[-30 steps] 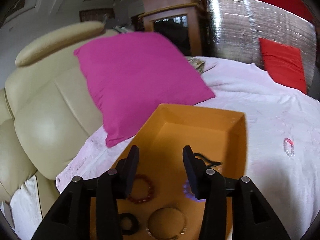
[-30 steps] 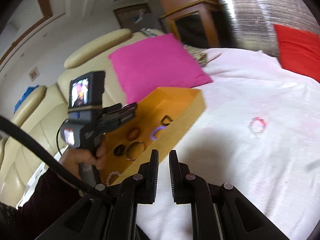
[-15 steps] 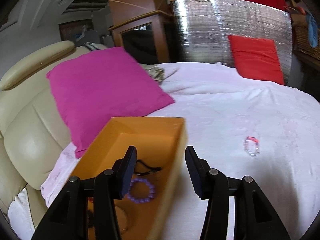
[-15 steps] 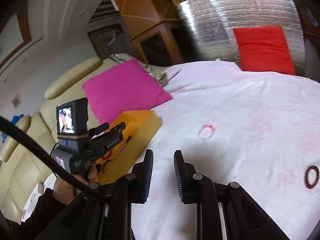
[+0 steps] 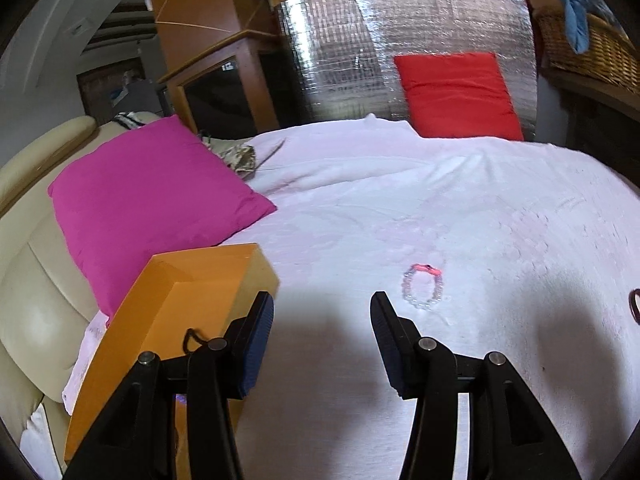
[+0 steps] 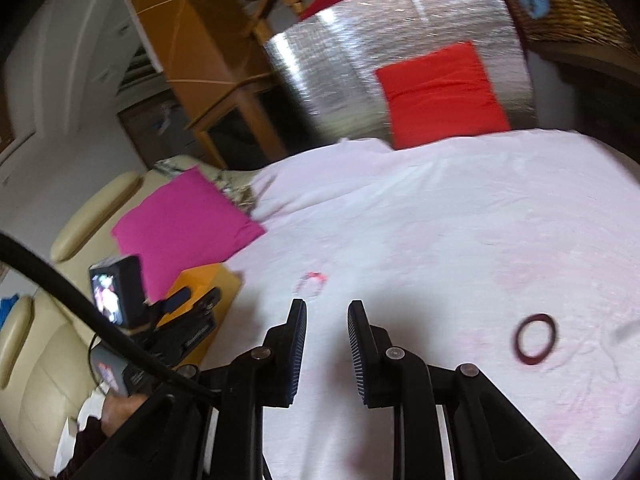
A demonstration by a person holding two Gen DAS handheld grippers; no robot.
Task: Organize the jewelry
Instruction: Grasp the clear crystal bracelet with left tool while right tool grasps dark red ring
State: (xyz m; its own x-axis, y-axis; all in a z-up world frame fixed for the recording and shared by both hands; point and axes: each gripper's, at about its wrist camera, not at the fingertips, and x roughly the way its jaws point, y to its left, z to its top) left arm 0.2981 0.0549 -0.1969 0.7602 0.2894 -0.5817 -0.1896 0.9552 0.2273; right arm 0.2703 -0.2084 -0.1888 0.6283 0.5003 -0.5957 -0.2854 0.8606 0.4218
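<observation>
A clear bead bracelet with a pink clasp (image 5: 424,286) lies on the white bedspread, just ahead and right of my left gripper (image 5: 322,300), which is open and empty. The orange box (image 5: 208,276) stands at its left, with a black cord (image 5: 192,338) showing inside. My right gripper (image 6: 328,306) hovers over the spread, jaws a little apart with nothing between them. The same bracelet (image 6: 310,283) lies just beyond its left finger. A dark red bangle (image 6: 535,339) lies to its right. In the right wrist view the left gripper's body (image 6: 192,312) is over the orange box (image 6: 204,280).
A magenta pillow (image 5: 152,196) leans on the beige sofa (image 5: 36,312) behind the box. A red cushion (image 5: 456,96) stands against a silver foil panel (image 5: 344,52) at the back. A wicker basket (image 5: 588,48) sits at the top right. A person's hand (image 6: 120,408) holds the left gripper.
Both grippers have swung right, away from the orange box and over the bedspread. The bead bracelet is now close ahead. The right jaws have parted slightly.
</observation>
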